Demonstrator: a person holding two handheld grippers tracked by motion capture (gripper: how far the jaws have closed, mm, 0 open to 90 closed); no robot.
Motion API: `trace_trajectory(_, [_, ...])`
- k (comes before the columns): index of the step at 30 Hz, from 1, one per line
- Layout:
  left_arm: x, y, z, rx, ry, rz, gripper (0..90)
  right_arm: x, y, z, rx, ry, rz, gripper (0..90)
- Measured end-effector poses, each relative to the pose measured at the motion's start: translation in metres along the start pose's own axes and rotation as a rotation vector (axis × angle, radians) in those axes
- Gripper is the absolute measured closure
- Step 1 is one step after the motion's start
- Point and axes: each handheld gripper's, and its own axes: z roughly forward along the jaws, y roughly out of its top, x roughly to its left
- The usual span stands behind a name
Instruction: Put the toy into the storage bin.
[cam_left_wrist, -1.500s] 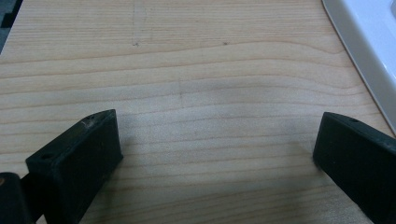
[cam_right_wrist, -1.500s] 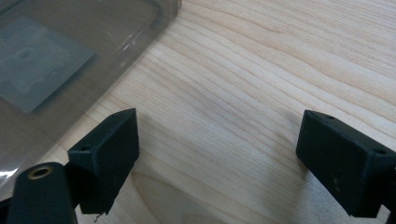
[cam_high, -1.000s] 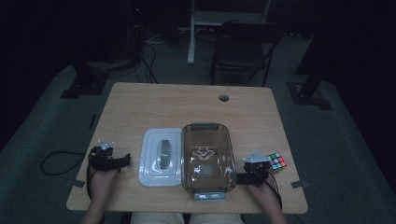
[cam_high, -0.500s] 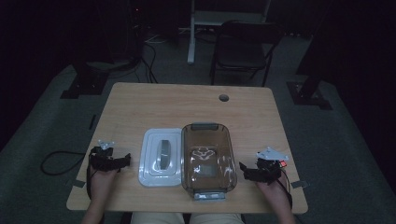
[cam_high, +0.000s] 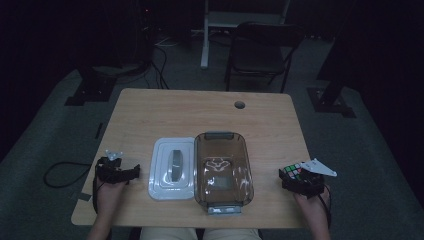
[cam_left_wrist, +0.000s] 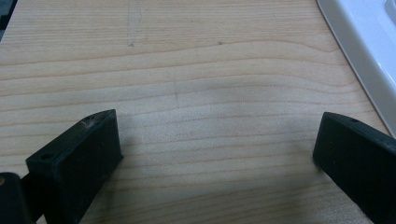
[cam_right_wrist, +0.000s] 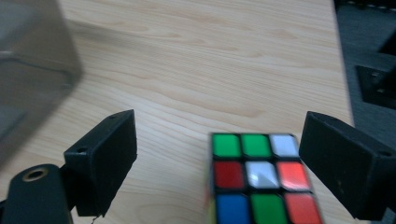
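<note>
right gripper: jaws wide, nothing clamped; puzzle cube sits between them, hard by the right jaw, gap on the left side; whether it touches that jaw I can't tell
puzzle cube: on the bench, top face green/green/white, red/white/red, blue/green/red; in the high view at 4 o'clock of the bench, just ahead of the right gripper
left gripper: jaws wide, bare wood between them; in the high view at 8 o'clock of the bench, resting low, held by a hand
white lid: flat on the bench at 6 o'clock, just right of the left gripper; its edge shows at 1 o'clock in the left gripper view
clear brown container: touching the lid's right side, well apart from the cube; blurred at 10 o'clock in the right gripper view
bench: light wood, hole at 1 o'clock
chair: on the floor beyond the bench, 12 o'clock
</note>
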Motion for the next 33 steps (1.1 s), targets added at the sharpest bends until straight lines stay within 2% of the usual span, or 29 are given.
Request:
trace_trajectory(3, [0.000, 0.000, 0.000, 0.000, 0.000, 0.000, 1.7, -0.007, -0.006, 0.000, 0.008, -0.017, 0.015, 11.4])
trace_trajectory(6, [0.000, 0.000, 0.000, 0.000, 0.000, 0.000, 1.6, -0.017, -0.016, 0.001, 0.014, -0.017, 0.051, 11.4])
trace_trajectory(8, [0.000, 0.000, 0.000, 0.001, 0.000, 0.000, 1.6, -0.018, -0.018, 0.001, 0.014, -0.014, 0.056, 11.4])
trace_trajectory(12, [0.000, 0.000, 0.000, 0.000, 0.000, 0.000, 1.7, -0.023, -0.029, 0.005, 0.052, -0.008, 0.075, 11.5])
trace_trajectory(21, [0.000, 0.000, 0.000, 0.000, 0.000, -0.001, 1.6, -0.026, -0.044, 0.013, 0.075, -0.007, 0.108, 11.5])
trace_trajectory(26, [0.000, 0.000, 0.000, 0.000, 0.000, 0.000, 1.6, -0.027, -0.050, 0.016, 0.067, 0.001, 0.136, 11.8])
trace_trajectory(30, [0.000, 0.000, 0.000, 0.000, 0.000, 0.000, 1.6, -0.025, -0.051, 0.018, 0.069, 0.006, 0.137, 12.9])
trace_trajectory(33, [0.000, 0.000, 0.000, 0.000, 0.000, 0.000, 1.6, -0.023, -0.051, 0.020, 0.093, -0.004, 0.118, 15.4])
